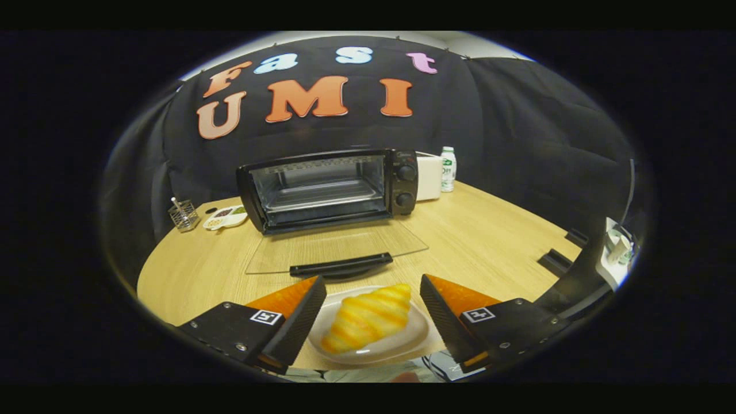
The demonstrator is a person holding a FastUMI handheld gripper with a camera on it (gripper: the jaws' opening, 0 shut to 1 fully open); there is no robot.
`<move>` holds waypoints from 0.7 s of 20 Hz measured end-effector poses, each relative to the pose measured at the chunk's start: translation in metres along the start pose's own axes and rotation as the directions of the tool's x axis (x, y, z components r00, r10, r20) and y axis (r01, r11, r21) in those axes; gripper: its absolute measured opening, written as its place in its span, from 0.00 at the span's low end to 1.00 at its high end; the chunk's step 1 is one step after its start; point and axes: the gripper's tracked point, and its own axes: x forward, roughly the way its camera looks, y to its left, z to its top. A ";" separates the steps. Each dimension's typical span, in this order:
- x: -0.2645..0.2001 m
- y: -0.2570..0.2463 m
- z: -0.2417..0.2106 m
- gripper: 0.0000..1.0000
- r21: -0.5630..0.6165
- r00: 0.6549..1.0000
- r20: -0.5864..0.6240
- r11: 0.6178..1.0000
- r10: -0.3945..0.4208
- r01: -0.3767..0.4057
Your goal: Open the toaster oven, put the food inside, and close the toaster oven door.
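A black toaster oven (328, 190) stands at the back of the wooden table (489, 241) with its glass door (336, 247) folded down flat and its wire rack bare. The door's black handle (341, 266) lies nearest me. A yellow croissant (368, 316) rests on a white plate (402, 339) just in front of the handle. My gripper (368, 290) is open, one finger on each side of the croissant and plate, not touching the croissant.
Left of the oven sit a small wire basket (184, 215) and a white dish with sauces (225, 217). Right of the oven are a white box (429, 177) and a small bottle (448, 168). Black brackets (556, 260) lie near the table's right edge.
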 end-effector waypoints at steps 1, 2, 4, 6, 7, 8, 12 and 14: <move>-0.006 0.002 -0.008 0.98 0.016 1.000 -0.003 1.000 -0.002 0.002; -0.009 0.002 -0.014 0.98 0.035 1.000 -0.004 0.999 -0.011 0.011; -0.016 0.001 -0.026 0.98 0.050 0.999 -0.004 0.998 -0.041 0.041; -0.021 0.001 -0.035 0.98 0.063 0.998 -0.004 0.996 -0.067 0.067; -0.024 0.003 -0.042 0.98 0.068 0.997 -0.013 0.995 -0.070 0.071; -0.025 0.006 -0.048 0.98 0.070 0.998 -0.022 0.995 -0.066 0.067; -0.021 0.015 -0.062 0.98 0.061 0.996 -0.054 0.996 -0.069 0.072; -0.017 0.014 -0.067 0.98 0.056 0.994 -0.068 0.994 -0.087 0.091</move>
